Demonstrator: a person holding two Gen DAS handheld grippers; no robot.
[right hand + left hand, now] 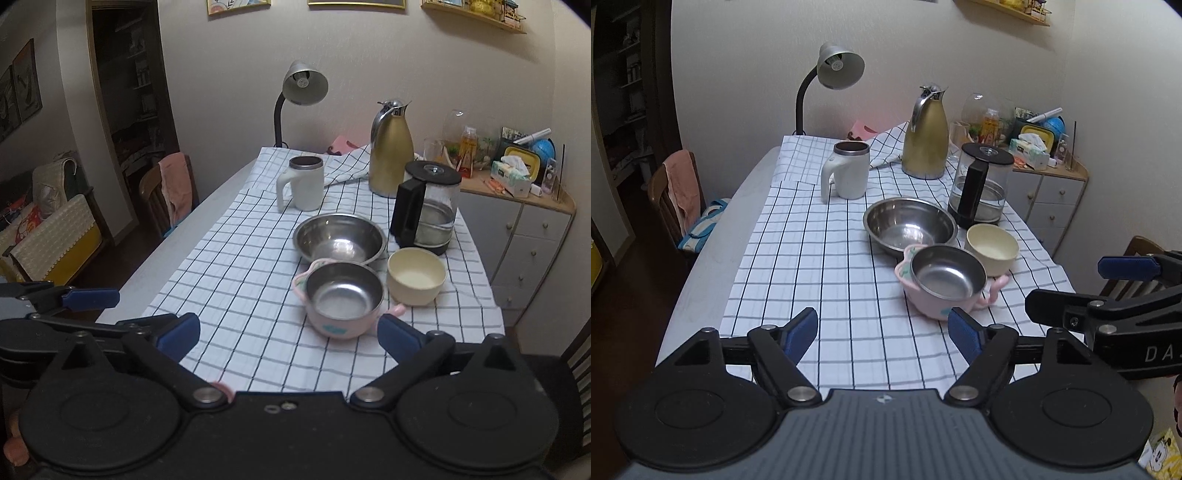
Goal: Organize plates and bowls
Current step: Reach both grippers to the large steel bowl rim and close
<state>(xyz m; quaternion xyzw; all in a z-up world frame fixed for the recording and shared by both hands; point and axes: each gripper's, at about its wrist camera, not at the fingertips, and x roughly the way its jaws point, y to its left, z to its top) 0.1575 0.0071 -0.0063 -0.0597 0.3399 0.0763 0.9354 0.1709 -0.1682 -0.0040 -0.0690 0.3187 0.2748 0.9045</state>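
Three bowls sit close together on the checked cloth. A large steel bowl [910, 225] [340, 236] lies furthest back. In front of it stands a pink handled bowl with a steel liner [945, 280] [343, 295]. A cream bowl [991, 249] [415, 275] stands to its right. My left gripper [882, 326] is open over the cloth's front edge, just short and left of the pink bowl, with nothing between its fingers. My right gripper [290, 330] is wide open in front of the pink bowl and holds nothing; it also shows at the right in the left wrist view [1067, 284].
Behind the bowls stand a white mug [847, 170], a gold thermos jug [925, 136] and a glass kettle [980, 186]. A desk lamp [834, 70] is at the back. A chair with a pink towel [681, 192] stands left, a cluttered cabinet [1049, 184] right.
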